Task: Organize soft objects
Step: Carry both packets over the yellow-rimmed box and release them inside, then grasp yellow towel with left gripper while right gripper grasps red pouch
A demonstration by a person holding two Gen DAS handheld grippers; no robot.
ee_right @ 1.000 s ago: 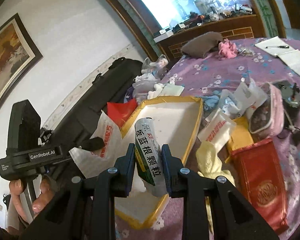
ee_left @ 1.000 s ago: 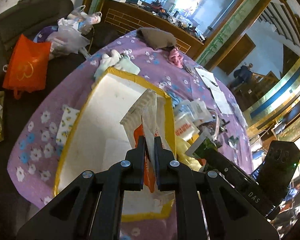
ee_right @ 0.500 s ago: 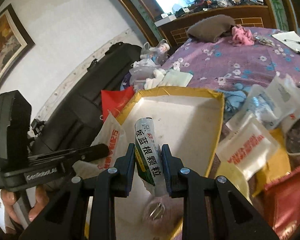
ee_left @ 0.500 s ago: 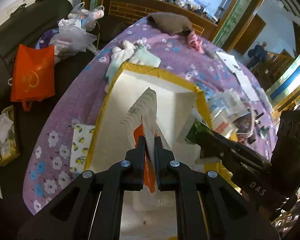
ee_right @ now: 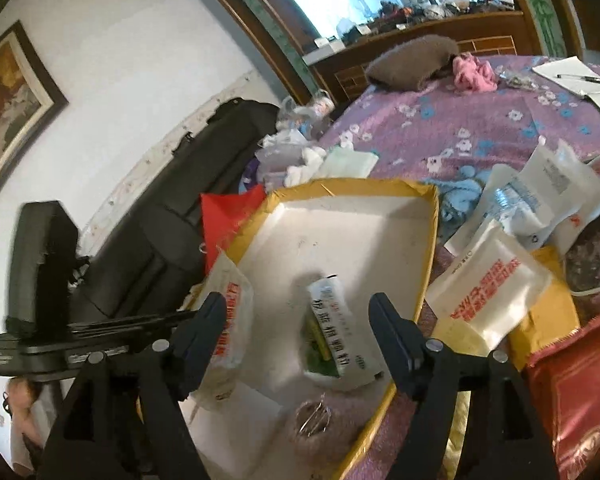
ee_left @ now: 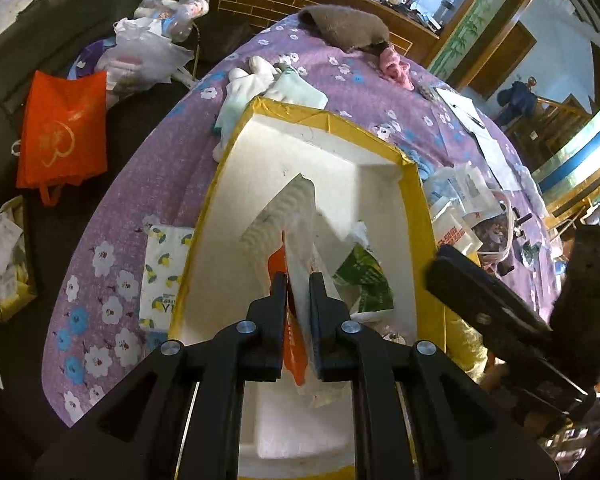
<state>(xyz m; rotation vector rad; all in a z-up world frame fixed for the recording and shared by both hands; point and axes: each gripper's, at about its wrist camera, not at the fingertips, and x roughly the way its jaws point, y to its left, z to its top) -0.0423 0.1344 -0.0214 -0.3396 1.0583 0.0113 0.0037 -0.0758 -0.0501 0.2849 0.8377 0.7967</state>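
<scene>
A round table (ee_left: 156, 184) covered by a purple flowered cloth is being used as the work surface. On it a white foam box (ee_left: 340, 160) with yellow-taped rims is being filled; everything below is placed relative to this box. Beyond its far rim a brown plush cushion (ee_right: 412, 62) and a pink cloth (ee_right: 474, 74) are lying. Just beside its right rim a white sachet with red print (ee_right: 488, 284) is resting among other packets. A white plastic bag with orange print (ee_left: 296, 240) is being held over the box's near half by the left gripper (ee_left: 298, 292), whose jaws are pinched narrowly onto it. A green-and-white medicine packet (ee_right: 340, 336) is lying inside the box, between the widely spread jaws of the right gripper (ee_right: 298, 314), untouched by either finger.
</scene>
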